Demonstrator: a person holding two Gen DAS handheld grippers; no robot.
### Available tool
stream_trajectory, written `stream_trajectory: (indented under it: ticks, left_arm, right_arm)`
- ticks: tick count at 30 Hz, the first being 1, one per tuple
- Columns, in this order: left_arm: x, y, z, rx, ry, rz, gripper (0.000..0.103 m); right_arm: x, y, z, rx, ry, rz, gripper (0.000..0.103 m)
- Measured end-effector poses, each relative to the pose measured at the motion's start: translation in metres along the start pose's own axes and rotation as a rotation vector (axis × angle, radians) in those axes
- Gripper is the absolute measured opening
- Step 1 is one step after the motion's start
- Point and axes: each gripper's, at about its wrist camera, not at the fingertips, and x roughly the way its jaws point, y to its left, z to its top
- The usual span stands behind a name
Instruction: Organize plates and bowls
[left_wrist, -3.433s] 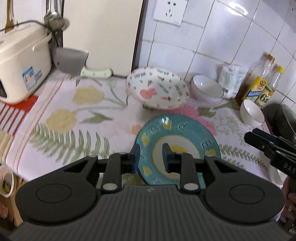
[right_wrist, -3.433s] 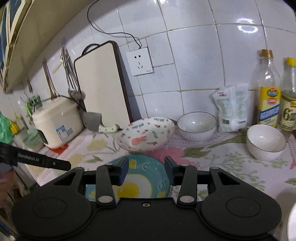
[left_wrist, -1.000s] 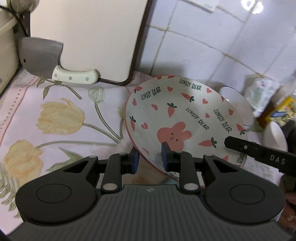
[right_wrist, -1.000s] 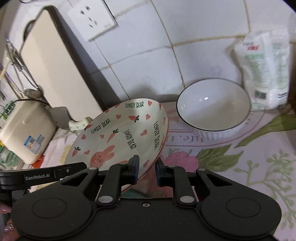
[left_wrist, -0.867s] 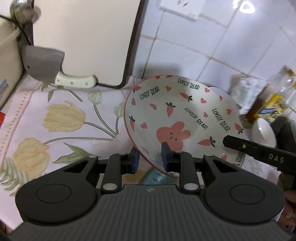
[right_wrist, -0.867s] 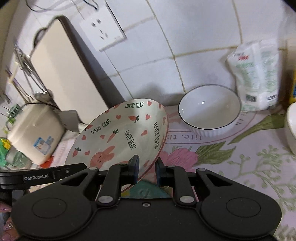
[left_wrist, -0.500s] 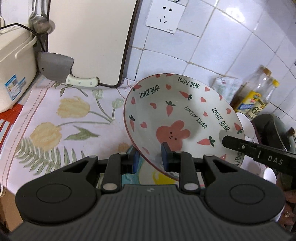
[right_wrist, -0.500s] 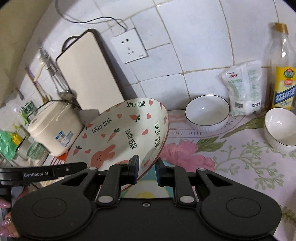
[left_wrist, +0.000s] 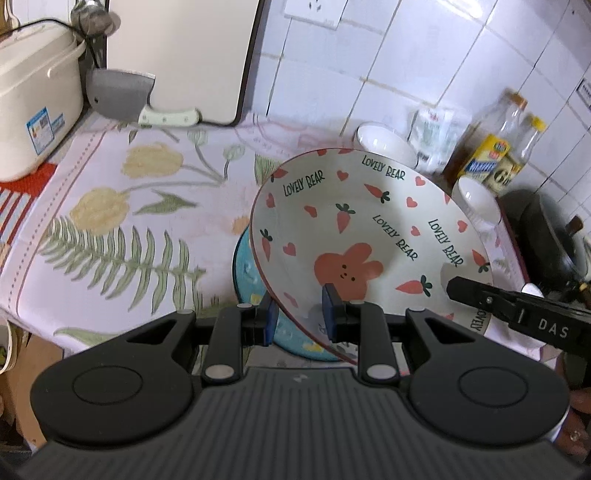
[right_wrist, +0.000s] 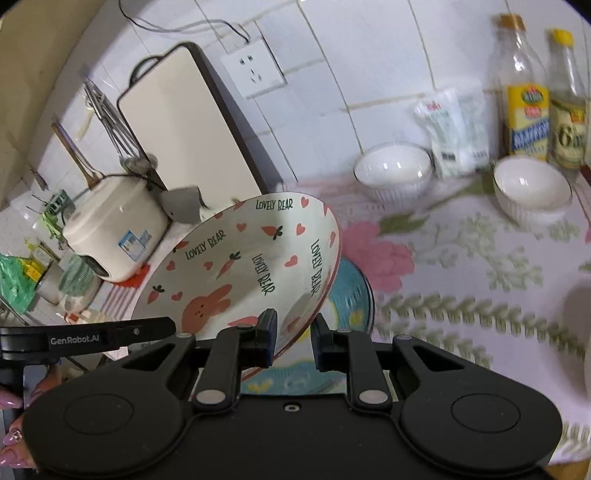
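A cream plate (left_wrist: 369, 229) with a pink rabbit, carrots and "LOVELY BEAR" lettering hangs tilted in the air. My left gripper (left_wrist: 300, 314) is shut on its near-left rim, and my right gripper (right_wrist: 293, 332) is shut on the opposite rim of the same plate (right_wrist: 251, 251). Right under it a blue plate (left_wrist: 247, 273) lies flat on the floral cloth, also seen in the right wrist view as the blue plate (right_wrist: 351, 295). Two white bowls (right_wrist: 393, 170) (right_wrist: 532, 184) stand apart near the tiled wall.
A rice cooker (left_wrist: 33, 107) sits at the far left, with a cleaver (left_wrist: 122, 92) and a cutting board (left_wrist: 184, 55) leaning on the wall. Oil bottles (left_wrist: 491, 147), a white pouch (left_wrist: 432, 129) and a black pan (left_wrist: 543, 236) crowd the right. The cloth's front edge (left_wrist: 110, 332) is close.
Both grippers have carried the rabbit plate up and back from the wall. It now hangs over the blue plate, and the bowls and bottles have come into view.
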Motion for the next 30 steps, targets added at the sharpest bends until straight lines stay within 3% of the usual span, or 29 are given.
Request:
stream_trajectory:
  ticks: [7, 16, 30]
  left_arm:
    - [0.031, 0.01, -0.015, -0.027, 0.097, -0.023, 0.023]
    - [0.055, 0.015, -0.012, -0.007, 0.129, 0.031, 0.024]
    - [0.076, 0.023, 0.004, -0.008, 0.178, 0.036, 0.024]
  right_arm:
    - [0.018, -0.017, -0.02, 0.059, 0.064, -0.014, 0.024]
    - [0.041, -0.016, -0.025, 0.088, 0.135, -0.05, 0.024]
    - [0.063, -0.018, -0.012, 0.115, 0.185, -0.082, 0.024]
